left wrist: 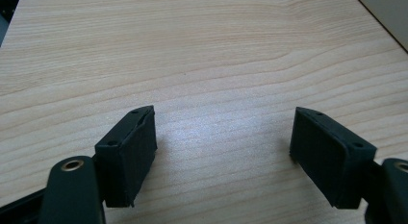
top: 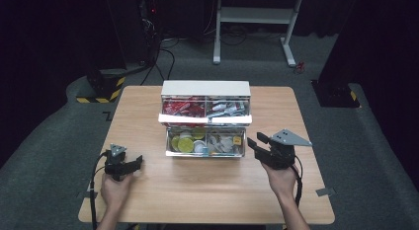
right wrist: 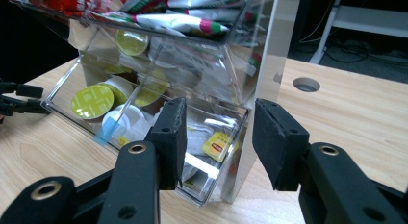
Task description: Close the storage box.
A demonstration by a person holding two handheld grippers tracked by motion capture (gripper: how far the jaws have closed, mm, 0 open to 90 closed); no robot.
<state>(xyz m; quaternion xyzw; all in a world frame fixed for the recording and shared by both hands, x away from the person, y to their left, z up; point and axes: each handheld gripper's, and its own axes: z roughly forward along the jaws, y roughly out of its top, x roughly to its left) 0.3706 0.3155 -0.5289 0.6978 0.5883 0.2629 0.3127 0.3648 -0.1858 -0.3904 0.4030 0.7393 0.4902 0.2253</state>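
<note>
A white organizer (top: 205, 88) stands mid-table with clear drawers. Its upper drawers (top: 205, 109) hold red packets and sachets. The lower drawer (top: 205, 154) is pulled out and holds green-lidded capsules (right wrist: 92, 101) on its left and yellow-tagged tea bags (right wrist: 217, 143) on its right. My right gripper (top: 254, 141) hangs just right of that drawer's front corner; in the right gripper view its jaws (right wrist: 219, 123) stand apart with nothing pressed between them. My left gripper (top: 139, 161) rests low at the table's left, and its jaws (left wrist: 223, 147) are open over bare wood.
The wooden table (top: 207, 190) has bare room in front of the organizer and on both sides. A round cable hole (right wrist: 306, 84) lies behind the organizer. Beyond the table are a white desk frame (top: 257, 15), floor cables and a yellow-black striped base (top: 101, 87).
</note>
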